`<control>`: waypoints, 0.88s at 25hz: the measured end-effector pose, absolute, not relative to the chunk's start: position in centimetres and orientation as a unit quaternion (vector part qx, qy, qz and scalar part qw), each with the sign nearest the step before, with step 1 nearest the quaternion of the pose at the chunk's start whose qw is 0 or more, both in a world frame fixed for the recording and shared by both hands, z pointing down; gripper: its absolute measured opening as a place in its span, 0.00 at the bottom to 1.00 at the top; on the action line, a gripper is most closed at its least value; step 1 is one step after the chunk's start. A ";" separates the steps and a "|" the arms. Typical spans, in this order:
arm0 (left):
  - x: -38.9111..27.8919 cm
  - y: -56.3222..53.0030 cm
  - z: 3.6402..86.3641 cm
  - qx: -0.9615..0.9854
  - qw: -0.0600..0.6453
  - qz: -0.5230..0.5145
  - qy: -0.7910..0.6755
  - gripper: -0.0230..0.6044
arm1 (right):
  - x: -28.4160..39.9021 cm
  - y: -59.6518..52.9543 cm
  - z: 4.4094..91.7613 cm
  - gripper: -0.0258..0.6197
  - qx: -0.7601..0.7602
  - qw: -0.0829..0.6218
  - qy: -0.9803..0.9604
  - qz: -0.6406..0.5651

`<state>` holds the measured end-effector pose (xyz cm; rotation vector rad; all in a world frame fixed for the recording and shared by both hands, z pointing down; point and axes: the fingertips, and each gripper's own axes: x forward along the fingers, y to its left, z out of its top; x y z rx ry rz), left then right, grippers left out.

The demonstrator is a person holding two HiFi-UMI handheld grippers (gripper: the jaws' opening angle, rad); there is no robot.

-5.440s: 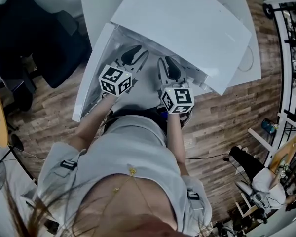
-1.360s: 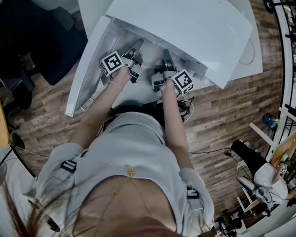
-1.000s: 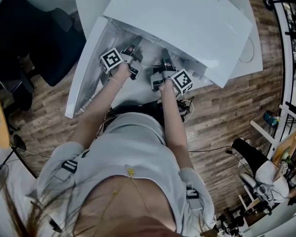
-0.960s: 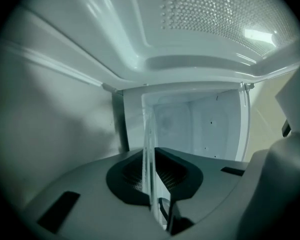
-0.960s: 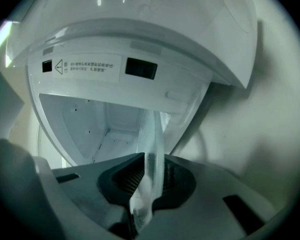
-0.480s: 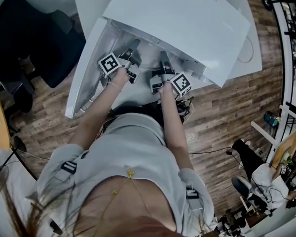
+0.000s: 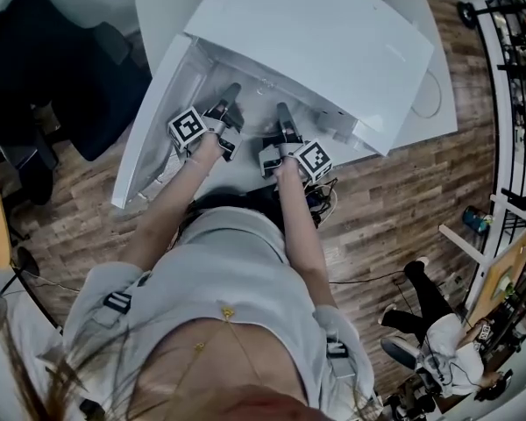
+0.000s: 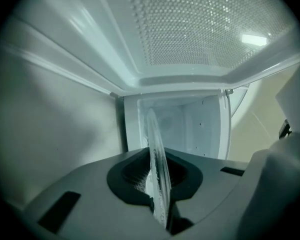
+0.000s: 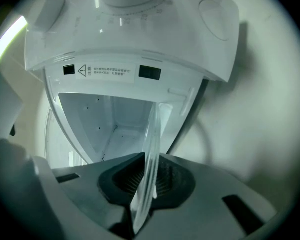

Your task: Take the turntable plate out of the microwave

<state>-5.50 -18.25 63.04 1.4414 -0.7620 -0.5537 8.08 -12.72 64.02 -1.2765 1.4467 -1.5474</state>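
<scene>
1. Both grippers had drawn back a little from the microwave's mouth toward the person since a second and a half earlier, and they sat lower in the head view.
2. Brown wood-plank floor [image 7: 394, 209] lay around the white table [image 7: 162, 3].
3. On that table stood the white box-shaped microwave [image 7: 316, 42], seen from above.
4. Its white door [image 7: 153, 134] hung open to the left in the head view.
5. A person in a pale grey top [image 7: 237, 270] stood facing the opening with both forearms stretched forward.
6. Left gripper [image 7: 231, 93], with its marker cube, pointed into the opening; its jaws were clamped on the rim of the plate.
7. Right gripper [image 7: 283, 112] lay just beside it, jaws likewise pinched on the same plate's rim.
8. Round clear glass turntable plate [image 8: 157, 184] appeared edge-on in each gripper view [image 9: 149, 179], held between the dark ribbed pads, with the white cavity open behind it.
9. From overhead the plate sat at the cavity's front under the microwave's top; how much of it remained inside could not be told.
</scene>
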 end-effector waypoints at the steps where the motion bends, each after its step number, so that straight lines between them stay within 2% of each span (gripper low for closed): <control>1: -5.6 -18.1 62.9 0.635 0.651 -0.246 -0.335 0.11 | 8.1 -12.5 64.0 0.11 -0.491 0.320 0.555 -0.590; 3: -5.8 -17.8 62.5 0.636 0.649 -0.250 -0.335 0.11 | 8.3 -12.1 64.0 0.11 -0.499 0.306 0.559 -0.587; 22: -6.5 -14.9 59.2 0.646 0.635 -0.272 -0.326 0.11 | 7.8 -9.6 60.4 0.11 -0.486 0.322 0.580 -0.569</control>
